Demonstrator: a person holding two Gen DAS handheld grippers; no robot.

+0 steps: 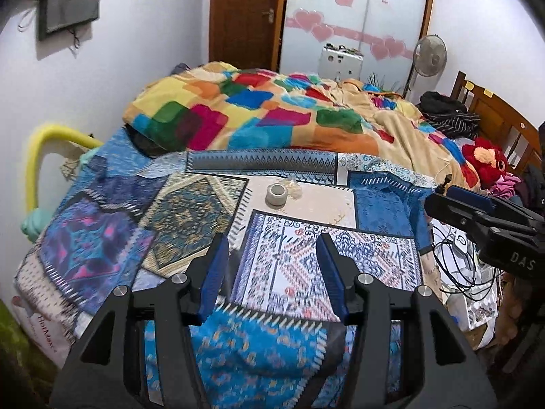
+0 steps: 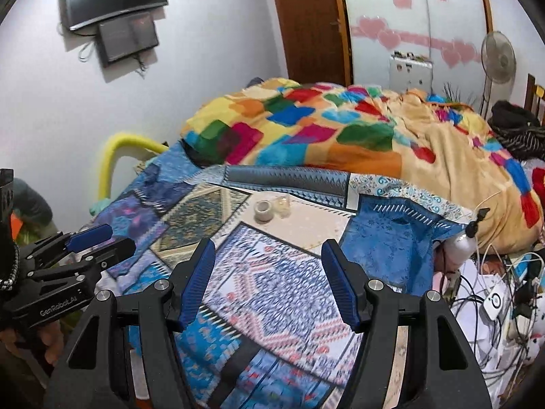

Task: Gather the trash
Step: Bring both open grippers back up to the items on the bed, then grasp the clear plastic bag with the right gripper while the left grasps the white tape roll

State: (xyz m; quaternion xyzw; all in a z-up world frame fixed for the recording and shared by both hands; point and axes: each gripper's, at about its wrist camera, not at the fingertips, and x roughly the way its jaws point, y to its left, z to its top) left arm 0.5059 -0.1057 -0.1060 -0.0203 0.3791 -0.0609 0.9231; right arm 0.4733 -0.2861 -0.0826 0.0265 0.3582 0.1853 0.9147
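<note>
A used tape roll (image 1: 276,195) lies on the patterned bedspread (image 1: 190,211), with a crumpled clear wrapper (image 1: 295,187) just beyond it. Both show in the right wrist view too: the tape roll (image 2: 263,211) and the clear wrapper (image 2: 282,205). My left gripper (image 1: 274,259) is open and empty, hovering over the bed's near part, well short of the roll. My right gripper (image 2: 269,266) is open and empty, also short of the roll. Each gripper shows in the other's view: the right gripper (image 1: 477,214) at the right edge, the left gripper (image 2: 92,242) at the left edge.
A colourful patchwork blanket (image 1: 272,112) is heaped across the far bed. Cables and a white charger (image 2: 494,301) clutter the right side, by a white bottle (image 2: 460,247). A yellow foam rail (image 1: 37,156) stands at the left. A fan (image 1: 430,55) and wooden door (image 1: 243,13) stand behind.
</note>
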